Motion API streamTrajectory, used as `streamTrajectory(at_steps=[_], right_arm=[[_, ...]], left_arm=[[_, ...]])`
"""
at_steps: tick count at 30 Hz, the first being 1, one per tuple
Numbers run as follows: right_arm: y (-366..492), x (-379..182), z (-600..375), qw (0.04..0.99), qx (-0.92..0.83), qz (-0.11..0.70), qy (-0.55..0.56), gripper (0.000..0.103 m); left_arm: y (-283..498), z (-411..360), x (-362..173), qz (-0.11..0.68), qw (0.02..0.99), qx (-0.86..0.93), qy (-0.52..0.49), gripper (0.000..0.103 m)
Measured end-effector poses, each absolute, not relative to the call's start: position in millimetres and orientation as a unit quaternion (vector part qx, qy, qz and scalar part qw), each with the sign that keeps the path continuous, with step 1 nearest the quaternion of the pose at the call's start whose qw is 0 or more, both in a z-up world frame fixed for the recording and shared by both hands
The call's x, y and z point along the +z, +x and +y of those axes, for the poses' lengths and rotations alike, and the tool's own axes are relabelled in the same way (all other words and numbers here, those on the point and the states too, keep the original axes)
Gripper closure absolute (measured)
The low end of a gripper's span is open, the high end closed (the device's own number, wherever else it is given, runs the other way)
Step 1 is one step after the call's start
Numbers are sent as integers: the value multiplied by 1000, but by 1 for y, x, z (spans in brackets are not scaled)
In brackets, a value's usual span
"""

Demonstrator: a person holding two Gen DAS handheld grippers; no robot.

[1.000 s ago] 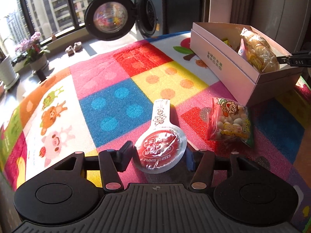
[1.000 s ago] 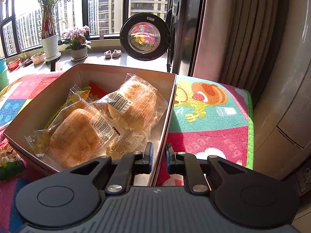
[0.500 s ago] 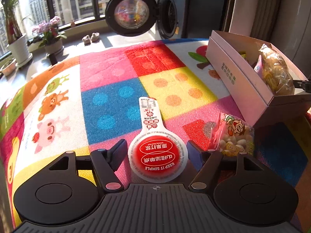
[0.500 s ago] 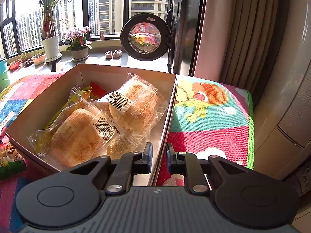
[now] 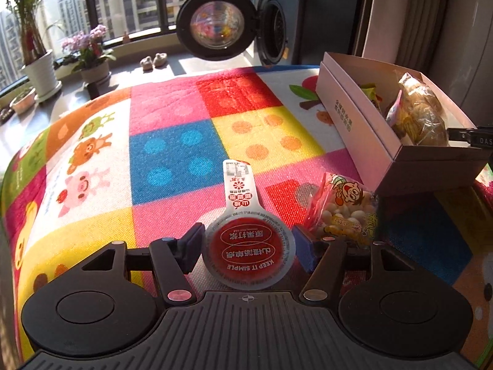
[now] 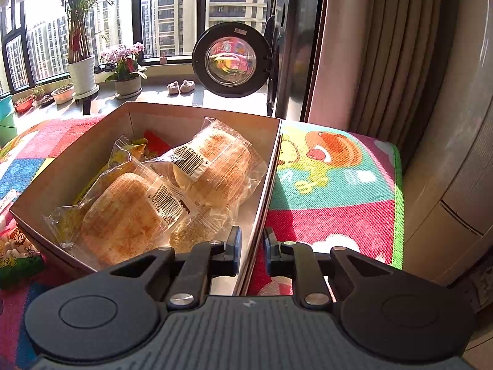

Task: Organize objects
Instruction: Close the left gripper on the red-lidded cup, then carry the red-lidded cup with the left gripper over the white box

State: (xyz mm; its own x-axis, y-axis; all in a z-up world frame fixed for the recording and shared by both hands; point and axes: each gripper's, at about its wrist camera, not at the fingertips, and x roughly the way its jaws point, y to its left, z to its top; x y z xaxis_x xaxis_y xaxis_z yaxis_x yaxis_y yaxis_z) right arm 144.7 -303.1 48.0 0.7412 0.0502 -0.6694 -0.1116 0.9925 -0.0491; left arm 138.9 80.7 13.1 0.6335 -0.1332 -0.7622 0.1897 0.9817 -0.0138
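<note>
A round red jelly cup (image 5: 249,251) with a long white tab sits level between my left gripper's (image 5: 248,243) fingers, which press its rim from both sides. Just to its right, a red bag of small white candies (image 5: 342,212) lies on the colourful play mat (image 5: 172,154). Further right is the pink cardboard box (image 5: 354,123). In the right wrist view that box (image 6: 185,117) holds wrapped buns (image 6: 129,215) and other snack packs. My right gripper (image 6: 252,246) is shut on the box's right side wall, one finger inside and one outside.
A washing machine with its round door open (image 5: 215,24) stands beyond the mat. Potted plants (image 6: 80,71) line the window sill, and small shoes (image 6: 180,86) lie there. A curtain (image 6: 369,61) and a white appliance (image 6: 462,169) stand close on the right.
The jelly cup went from tilted to level and stayed between the left fingers while that view swung across the mat. The right gripper and the box barely moved.
</note>
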Motion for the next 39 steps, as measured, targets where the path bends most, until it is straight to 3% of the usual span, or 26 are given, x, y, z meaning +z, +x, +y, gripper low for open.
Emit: streamTrajectory(at_steps=[10, 17, 30, 39], right_arm=[[153, 49, -305, 934, 41, 351, -47, 92], [151, 48, -307, 935, 43, 348, -47, 92], [153, 46, -310, 936, 51, 346, -41, 92], [152, 45, -308, 935, 48, 347, -43, 91]], left_arm=[[151, 42, 91, 324, 935, -142, -23, 36], [185, -12, 117, 274, 944, -183, -37, 36], [256, -84, 41, 355, 915, -191, 19, 36], [243, -76, 44, 347, 919, -187, 6, 36]])
